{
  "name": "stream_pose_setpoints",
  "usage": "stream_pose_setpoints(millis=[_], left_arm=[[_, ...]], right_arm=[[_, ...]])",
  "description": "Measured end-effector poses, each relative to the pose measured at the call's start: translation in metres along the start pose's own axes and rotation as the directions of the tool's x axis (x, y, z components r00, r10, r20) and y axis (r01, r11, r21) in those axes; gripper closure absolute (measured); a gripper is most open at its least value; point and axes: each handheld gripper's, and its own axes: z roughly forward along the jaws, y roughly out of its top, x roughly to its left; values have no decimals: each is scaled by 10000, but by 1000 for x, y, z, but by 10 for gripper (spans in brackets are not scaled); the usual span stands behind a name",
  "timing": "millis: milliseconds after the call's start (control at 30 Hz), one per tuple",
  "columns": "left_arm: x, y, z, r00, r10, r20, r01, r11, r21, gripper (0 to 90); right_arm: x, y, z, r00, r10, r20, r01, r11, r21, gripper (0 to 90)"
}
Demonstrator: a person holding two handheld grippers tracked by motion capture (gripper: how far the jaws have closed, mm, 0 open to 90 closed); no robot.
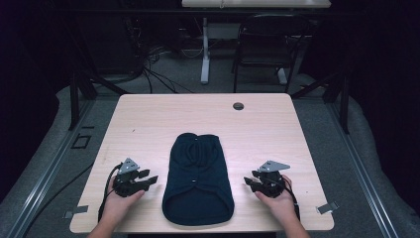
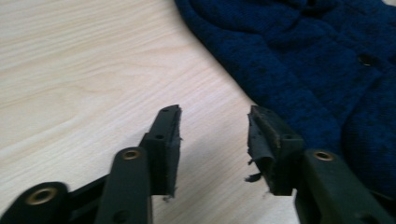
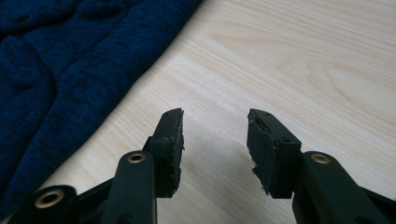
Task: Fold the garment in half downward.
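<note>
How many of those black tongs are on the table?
2: the left tongs sit left of the dark blue garment, the right tongs sit right of it, both open.

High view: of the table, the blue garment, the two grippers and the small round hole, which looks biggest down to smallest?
1. Table.
2. Blue garment.
3. Left gripper and right gripper: they look alike in size, so no ranking between them. Both are open.
4. Round hole near the far edge.

In both gripper views the edges cut off my navy garment (image 2: 303, 51); its small buttons blur.
</note>
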Motion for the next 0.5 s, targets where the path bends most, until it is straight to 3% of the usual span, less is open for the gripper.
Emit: stream_pose_setpoints(millis=[200, 233, 333, 500], left_arm=[[0, 1, 1, 9999, -102, 130, 101, 9999, 58, 586], [1, 4, 2, 9999, -161, 46, 160, 9998, 114, 594], [2, 13, 3, 9996, -280, 91, 279, 9996, 105, 600], [2, 30, 14, 9995, 37, 309, -43, 9998, 200, 579]], right_arm=[[3, 7, 3, 9993, -189, -319, 195, 9996, 213, 582], [6, 15, 4, 9979, -560, -330, 572, 9977, 353, 590], [12, 27, 5, 9944, -882, -586, 908, 9949, 435, 617], [21, 49, 18, 9850, -1553, -754, 1602, 9849, 649, 604]])
